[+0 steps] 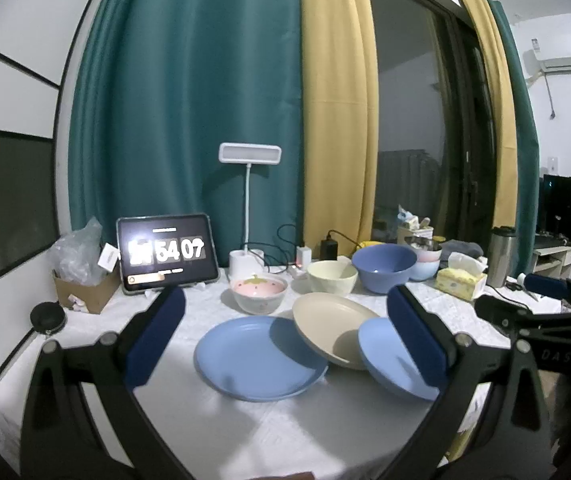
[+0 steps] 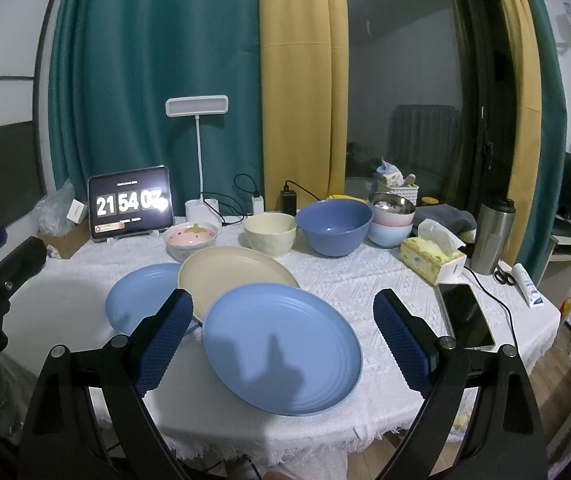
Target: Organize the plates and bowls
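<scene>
Three plates lie on the white tablecloth: a blue plate (image 1: 259,358) on the left, a cream plate (image 1: 331,328) leaning on its neighbours, and a second blue plate (image 2: 281,346) nearest the front. Behind them stand a strawberry bowl (image 2: 191,238), a cream bowl (image 2: 270,233), a large blue bowl (image 2: 333,220) and a stack of pale bowls (image 2: 390,222) with a steel one on top. My left gripper (image 1: 285,330) hovers open over the plates. My right gripper (image 2: 283,336) hangs open above the front blue plate, holding nothing.
A tablet clock (image 2: 130,204), a desk lamp (image 2: 197,106), chargers and cables line the back edge. A tissue box (image 2: 431,260), a phone (image 2: 465,316), a steel tumbler (image 2: 493,236), scissors and a tube sit at the right. A cardboard box (image 1: 85,286) stands at the left.
</scene>
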A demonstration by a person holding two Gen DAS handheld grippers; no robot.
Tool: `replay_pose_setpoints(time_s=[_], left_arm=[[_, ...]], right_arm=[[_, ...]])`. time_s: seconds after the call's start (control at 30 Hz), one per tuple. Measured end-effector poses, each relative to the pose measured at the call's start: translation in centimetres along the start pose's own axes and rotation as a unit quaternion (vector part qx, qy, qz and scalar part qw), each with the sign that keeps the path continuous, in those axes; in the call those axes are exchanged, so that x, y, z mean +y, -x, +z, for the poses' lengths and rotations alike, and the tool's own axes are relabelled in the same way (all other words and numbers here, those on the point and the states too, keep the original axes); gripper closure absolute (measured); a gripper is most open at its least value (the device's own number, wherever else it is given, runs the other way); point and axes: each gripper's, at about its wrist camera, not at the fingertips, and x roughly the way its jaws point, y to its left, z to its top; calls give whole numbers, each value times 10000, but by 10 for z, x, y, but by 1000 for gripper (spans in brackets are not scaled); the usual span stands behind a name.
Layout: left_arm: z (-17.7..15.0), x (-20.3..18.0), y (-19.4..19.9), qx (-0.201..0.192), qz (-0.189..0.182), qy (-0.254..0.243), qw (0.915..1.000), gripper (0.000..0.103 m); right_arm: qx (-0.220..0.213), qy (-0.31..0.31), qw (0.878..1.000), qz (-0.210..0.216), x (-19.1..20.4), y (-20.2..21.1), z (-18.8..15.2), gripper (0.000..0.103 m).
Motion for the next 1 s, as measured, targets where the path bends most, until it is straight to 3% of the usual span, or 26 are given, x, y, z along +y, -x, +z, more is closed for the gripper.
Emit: replay_pose_setpoints(time_s=[1.0], left_arm=[[8,4,1,-17,-35,-28,10000,1]], right_arm=[[-14,-20,10000,-10,0,2,2,9]])
